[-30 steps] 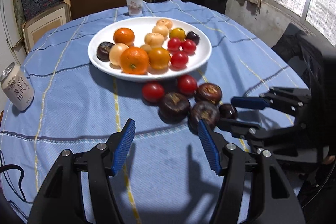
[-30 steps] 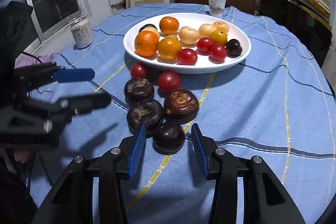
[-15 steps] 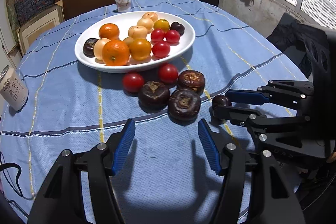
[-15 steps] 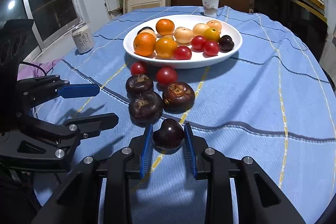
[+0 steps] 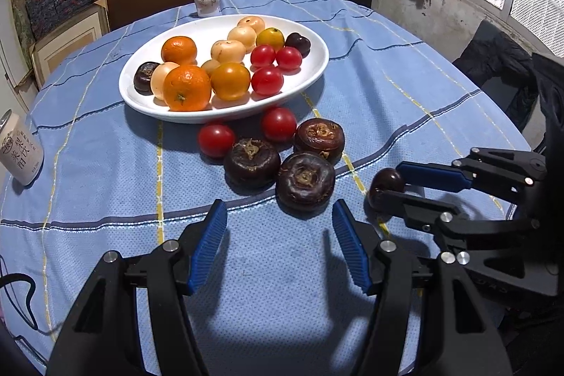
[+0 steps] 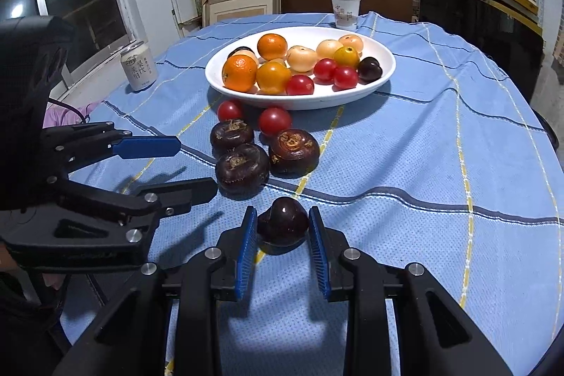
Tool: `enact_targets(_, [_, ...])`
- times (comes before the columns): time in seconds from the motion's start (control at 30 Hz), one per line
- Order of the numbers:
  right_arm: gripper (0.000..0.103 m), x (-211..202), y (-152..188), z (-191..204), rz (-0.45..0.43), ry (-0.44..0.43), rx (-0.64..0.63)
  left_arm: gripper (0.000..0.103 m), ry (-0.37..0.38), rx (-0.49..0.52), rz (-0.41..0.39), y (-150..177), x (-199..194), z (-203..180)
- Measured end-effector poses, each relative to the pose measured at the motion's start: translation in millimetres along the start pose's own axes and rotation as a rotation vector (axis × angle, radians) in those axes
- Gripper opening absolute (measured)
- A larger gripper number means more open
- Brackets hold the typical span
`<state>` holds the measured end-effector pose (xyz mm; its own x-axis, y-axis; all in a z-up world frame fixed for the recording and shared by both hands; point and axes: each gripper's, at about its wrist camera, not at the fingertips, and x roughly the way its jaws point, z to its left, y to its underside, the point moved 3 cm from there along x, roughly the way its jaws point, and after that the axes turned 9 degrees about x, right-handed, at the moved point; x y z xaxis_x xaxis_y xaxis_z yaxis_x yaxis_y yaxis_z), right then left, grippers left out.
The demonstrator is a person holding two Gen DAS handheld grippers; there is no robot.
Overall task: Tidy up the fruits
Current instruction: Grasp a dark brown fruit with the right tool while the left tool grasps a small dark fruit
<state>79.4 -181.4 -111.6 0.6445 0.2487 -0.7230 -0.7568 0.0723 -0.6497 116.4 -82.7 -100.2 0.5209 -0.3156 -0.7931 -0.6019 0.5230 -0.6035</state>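
The right hand-held gripper (image 6: 283,244) now grips the small dark plum (image 6: 283,225), its fingers closed in from a second ago, lifting it off the worktop (image 6: 423,164); the left hand-held gripper (image 5: 278,245) hovers wide and empty nearby; three dark fruits (image 5: 305,181) and two tomatoes (image 5: 215,140) remain outside the white plate (image 5: 317,66), likely the plum's destination.

Left gripper (image 5: 278,244) and right gripper (image 6: 282,249) alike, matte black angular linkage arms, ribbed blue finger pads (image 6: 245,252), round silver screw heads at joints, thin black cable (image 5: 21,302) beside the left one
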Motion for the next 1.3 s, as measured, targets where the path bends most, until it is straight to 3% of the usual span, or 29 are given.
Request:
enact_targets(0.27, [0.030, -7.2, -0.8, -16.6, -0.034, 0.042, 0.058, 0.060, -0.039, -0.021, -0.025, -7.3, 8.7, -6.1])
enact_targets(0.43, [0.030, -8.7, -2.6, -31.9, -0.049, 0.061, 0.119, 0.041, -0.030, 0.018, 0.009, -11.7, 21.9, -20.3])
enact_targets(0.67, [0.030, -8.9, -0.7, -36.0, -0.049, 0.050, 0.133, 0.042, -0.054, 0.022, 0.013, -17.2, 28.7, -22.6])
enact_targets(0.83, [0.030, -8.3, -0.8, -37.6, -0.049, 0.039, 0.138, 0.040, -0.017, -0.017, -0.007, -16.6, 26.1, -16.3])
enact_targets(1.07, [0.030, -9.6, 0.2, -40.4, -0.050, 0.024, 0.149, 0.040, 0.008, -0.053, -0.065, -10.3, 9.2, -9.8])
enact_targets(1.3, [0.030, -10.8, 0.1, -41.1, -0.052, 0.017, 0.150, 0.040, 0.003, -0.085, -0.065, 7.2, -10.1, 6.2])
